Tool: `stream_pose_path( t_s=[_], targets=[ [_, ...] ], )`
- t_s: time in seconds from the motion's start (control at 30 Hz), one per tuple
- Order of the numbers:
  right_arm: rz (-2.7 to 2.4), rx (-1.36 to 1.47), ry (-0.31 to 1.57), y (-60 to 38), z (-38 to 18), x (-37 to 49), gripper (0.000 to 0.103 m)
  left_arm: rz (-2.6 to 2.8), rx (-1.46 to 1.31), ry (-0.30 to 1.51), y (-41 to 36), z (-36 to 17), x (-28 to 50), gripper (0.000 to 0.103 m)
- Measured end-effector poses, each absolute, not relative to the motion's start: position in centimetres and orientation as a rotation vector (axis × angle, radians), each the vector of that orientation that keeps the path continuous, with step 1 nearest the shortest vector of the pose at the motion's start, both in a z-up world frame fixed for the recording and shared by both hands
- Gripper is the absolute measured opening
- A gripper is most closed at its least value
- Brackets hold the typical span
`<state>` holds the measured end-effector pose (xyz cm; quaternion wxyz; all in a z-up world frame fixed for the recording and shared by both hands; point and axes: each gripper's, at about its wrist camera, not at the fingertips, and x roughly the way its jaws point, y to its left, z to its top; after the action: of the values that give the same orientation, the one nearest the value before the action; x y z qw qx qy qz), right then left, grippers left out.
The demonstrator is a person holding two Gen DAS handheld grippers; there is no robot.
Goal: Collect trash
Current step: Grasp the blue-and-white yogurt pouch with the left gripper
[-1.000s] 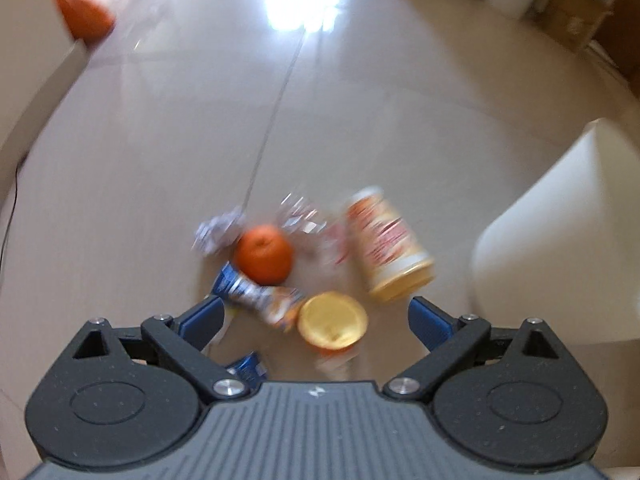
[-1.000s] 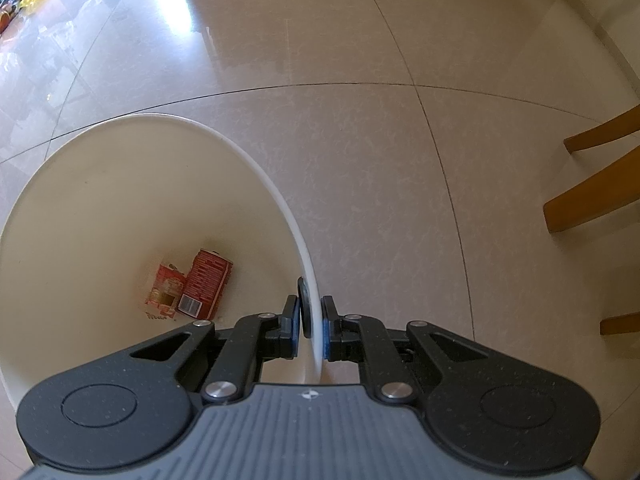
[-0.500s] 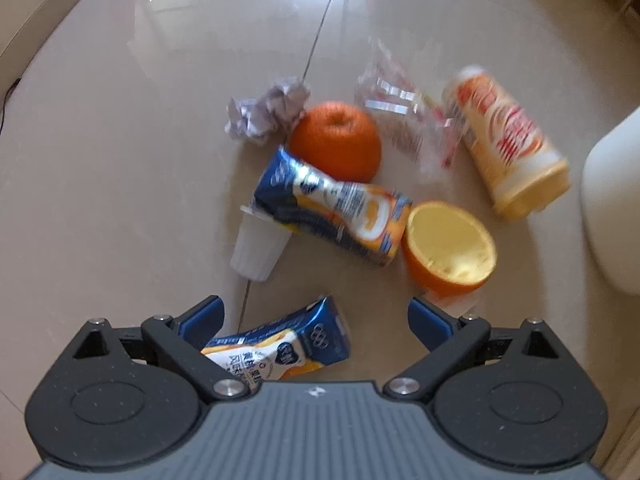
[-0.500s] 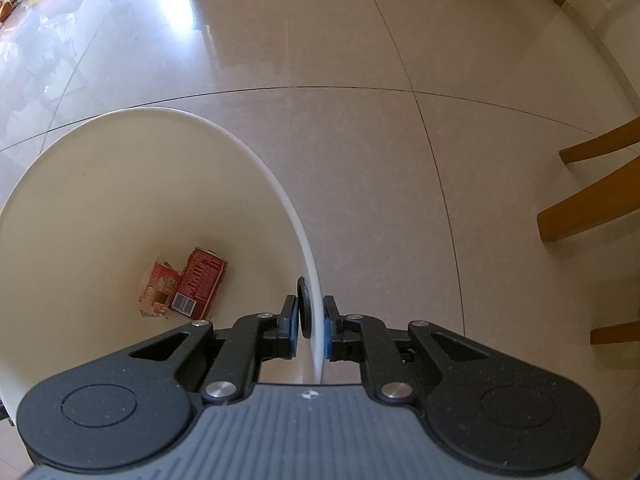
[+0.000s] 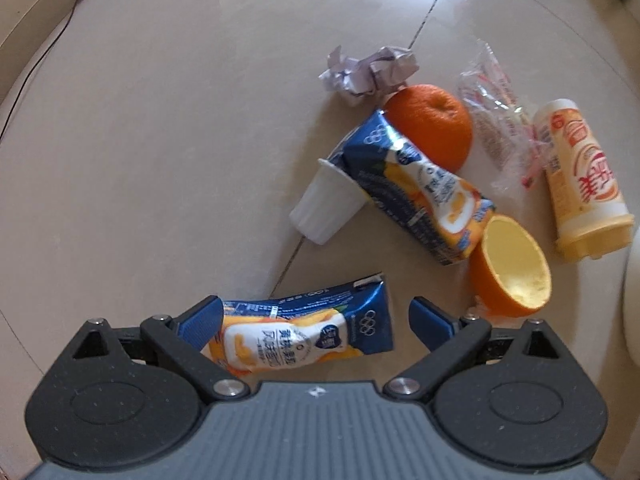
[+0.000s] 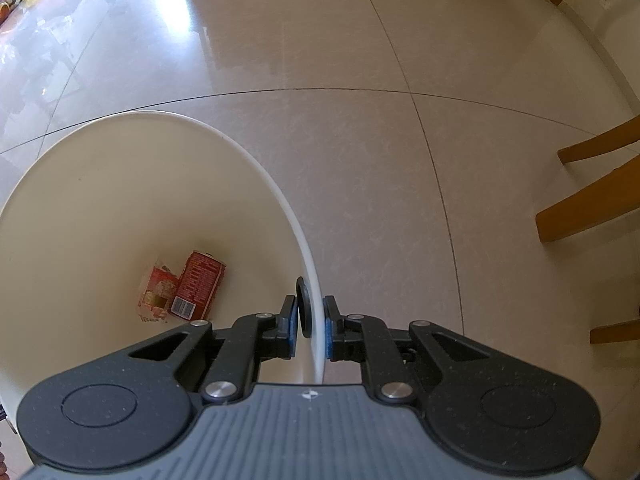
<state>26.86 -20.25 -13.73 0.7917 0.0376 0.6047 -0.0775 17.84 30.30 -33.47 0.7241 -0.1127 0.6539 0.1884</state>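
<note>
Left tongs (image 5: pixel 316 326), spread wide, are straddling a crushed blue-and-orange drink carton (image 5: pixel 304 330) for pickup; right tongs (image 6: pixel 311 332) are pinching the white plastic bin's rim (image 6: pixel 308 252), steadying it.

Glossy tiled floor (image 5: pixel 168 128), crumpled paper (image 5: pixel 370 74) (matt), smooth plastic bin (image 6: pixel 120 184)

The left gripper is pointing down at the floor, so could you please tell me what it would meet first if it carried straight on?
Most likely the flattened blue drink carton lying between the open jaws of the left gripper; its height above it is unclear.
</note>
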Motion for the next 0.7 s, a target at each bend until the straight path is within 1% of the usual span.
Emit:
stream_pose_path(
  t_s=[0.17, 0.27, 0.33, 0.4, 0.47, 0.63, 0.7],
  targets=[
    [-0.17, 0.074, 1.301, -20.2, -13.8, 26.9, 0.015, 0.45, -0.249, 1.434, 30.7, -34.2, 17.7, 0.099],
    [-0.173, 0.074, 1.301, -20.0, -13.8, 27.0, 0.015, 0.436, -0.29, 1.467, 31.1, -35.2, 17.3, 0.099],
    [-0.173, 0.071, 1.301, -20.0, -13.8, 27.0, 0.015, 0.421, -0.332, 1.511, 31.0, -35.7, 17.0, 0.099],
    [-0.174, 0.075, 1.301, -20.0, -13.8, 27.0, 0.015, 0.36, -0.43, 1.549, 30.9, -36.1, 16.6, 0.099],
    [-0.174, 0.077, 1.302, -20.0, -13.8, 27.0, 0.015, 0.331, -0.469, 1.549, 30.6, -36.1, 16.4, 0.099],
    [-0.171, 0.078, 1.302, -20.2, -13.7, 27.0, 0.015, 0.258, -0.225, 1.55, 28.8, -35.4, 17.4, 0.099],
    [-0.171, 0.08, 1.302, -20.2, -13.7, 27.0, 0.015, 0.26, -0.18, 1.544, 28.6, -35.5, 17.6, 0.099]
  ],
)
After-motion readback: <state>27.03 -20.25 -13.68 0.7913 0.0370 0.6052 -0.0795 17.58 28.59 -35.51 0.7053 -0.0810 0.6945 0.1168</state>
